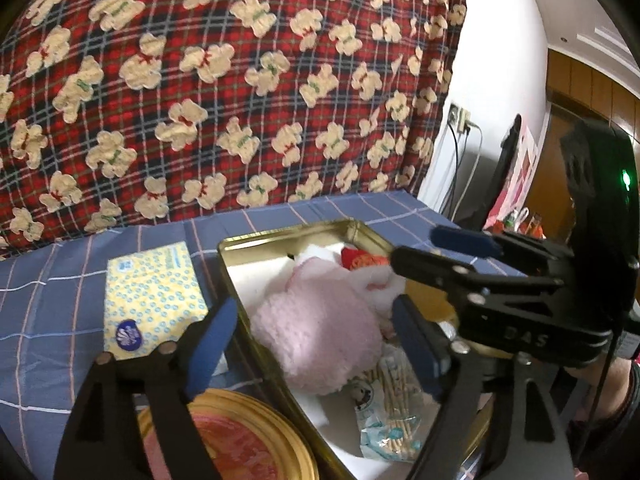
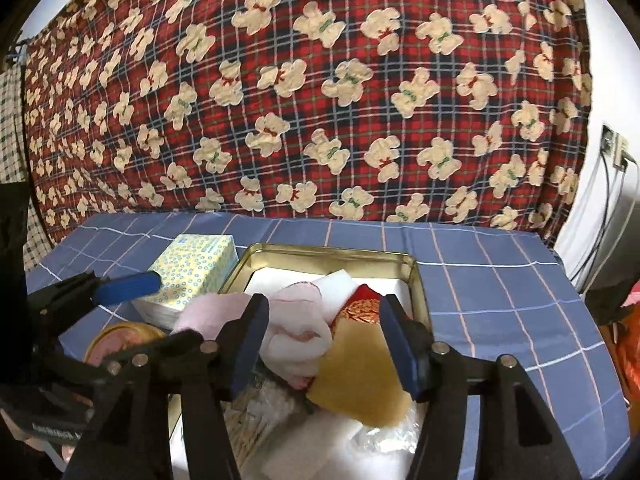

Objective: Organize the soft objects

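Observation:
A gold rectangular tin sits on the blue checked sheet. Inside lie a pink-and-white plush toy, a red embroidered pouch and a yellow cloth. My left gripper is open and straddles the tin's left wall and the plush, its pads clear of the toy. From the right, my right gripper reaches over the tin, open, with the plush and yellow cloth lying loose between its blue pads.
A yellow dotted tissue pack lies left of the tin. A round gold lid is at the near left. A packet of cotton swabs is in the tin. A plaid bear blanket rises behind.

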Motion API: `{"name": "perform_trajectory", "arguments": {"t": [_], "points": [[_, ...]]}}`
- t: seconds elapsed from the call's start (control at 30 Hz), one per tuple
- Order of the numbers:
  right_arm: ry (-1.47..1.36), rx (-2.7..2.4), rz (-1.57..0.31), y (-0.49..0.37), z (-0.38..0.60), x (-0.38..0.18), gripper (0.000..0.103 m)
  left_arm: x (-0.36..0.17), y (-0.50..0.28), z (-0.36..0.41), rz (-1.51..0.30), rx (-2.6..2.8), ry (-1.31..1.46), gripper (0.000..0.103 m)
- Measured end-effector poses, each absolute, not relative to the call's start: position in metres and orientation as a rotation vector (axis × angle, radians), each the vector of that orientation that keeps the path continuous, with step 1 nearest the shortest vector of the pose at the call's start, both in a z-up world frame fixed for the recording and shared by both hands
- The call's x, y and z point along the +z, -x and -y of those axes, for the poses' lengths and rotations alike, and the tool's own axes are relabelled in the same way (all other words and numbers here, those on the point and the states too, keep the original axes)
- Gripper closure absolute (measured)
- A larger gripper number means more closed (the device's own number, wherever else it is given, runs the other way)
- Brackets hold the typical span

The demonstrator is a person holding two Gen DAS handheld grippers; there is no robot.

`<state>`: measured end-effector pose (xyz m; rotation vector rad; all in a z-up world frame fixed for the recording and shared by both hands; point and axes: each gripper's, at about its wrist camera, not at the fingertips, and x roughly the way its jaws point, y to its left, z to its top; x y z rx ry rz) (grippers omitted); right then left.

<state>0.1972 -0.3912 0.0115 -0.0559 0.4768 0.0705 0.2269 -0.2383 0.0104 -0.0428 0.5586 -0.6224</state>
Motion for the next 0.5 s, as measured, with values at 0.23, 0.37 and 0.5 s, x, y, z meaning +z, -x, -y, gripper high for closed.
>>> {"name": "perform_trajectory", "arguments": {"t": [0.23,0.37,0.5], "points": [[0.012,0.054,-0.430,-0.166,0.395,0.018,0.031,0.020,-0.219,0.223,-0.496,-0.608,0.081,0.002],[0.013,0.054,-0.419,-0.157,0.391,0.019,0.030,0.021,-0.214,0.221,-0.480,-0.599,0.070,0.002],[0.008,0.051,-0.413,-0.154,0.390,0.017,0.030,0.020,-0.211,0.218,-0.475,-0.592,0.070,0.002]]}}
